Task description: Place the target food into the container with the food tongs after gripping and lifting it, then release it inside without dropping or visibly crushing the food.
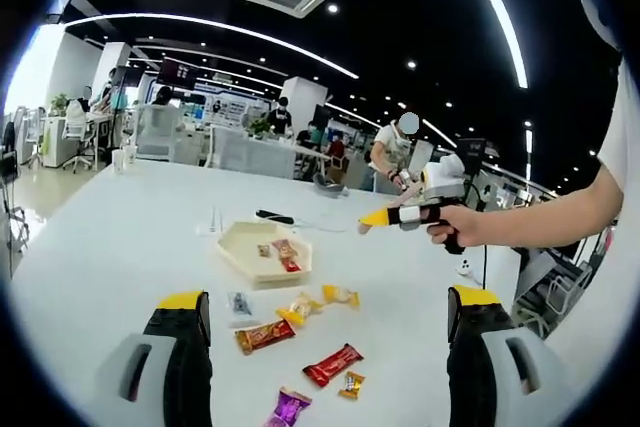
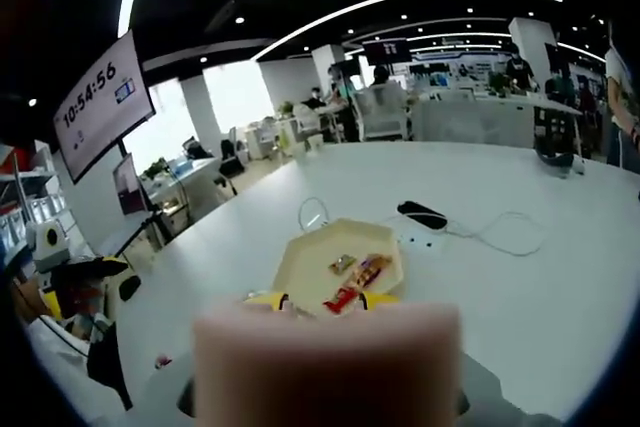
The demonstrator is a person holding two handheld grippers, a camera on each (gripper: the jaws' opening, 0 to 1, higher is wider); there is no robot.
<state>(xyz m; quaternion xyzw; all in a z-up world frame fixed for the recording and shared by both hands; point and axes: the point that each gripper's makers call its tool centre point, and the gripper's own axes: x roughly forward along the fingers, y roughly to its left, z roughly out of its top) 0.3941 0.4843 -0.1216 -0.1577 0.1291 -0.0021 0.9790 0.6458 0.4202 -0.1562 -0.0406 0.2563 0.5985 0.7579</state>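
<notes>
On the white table (image 1: 120, 237), the left gripper (image 1: 330, 332) stood with its yellow-tipped jaws wide apart and holding nothing, low over a loose scatter of wrapped sweets: a purple candy (image 1: 288, 407) nearest, a red-brown bar (image 1: 265, 336) beside it, a red bar (image 1: 332, 364) and a small gold candy (image 1: 351, 384) further right. Just beyond them sat the pale hexagonal tray (image 1: 262, 265), already carrying a few wrapped pieces (image 1: 283, 252). To the right, the right gripper (image 1: 374, 217) hung in the air above the table in a person's hand (image 1: 462, 226), its yellow tips looking drawn together, though whether they pinched anything could not be told; its own view looked down on the tray (image 2: 300, 267) past a blurred pinkish block (image 2: 325, 362). Judging by this, the next pick should take one sweet across its narrow middle, close gently, lift clear, and open only low inside the tray.
</notes>
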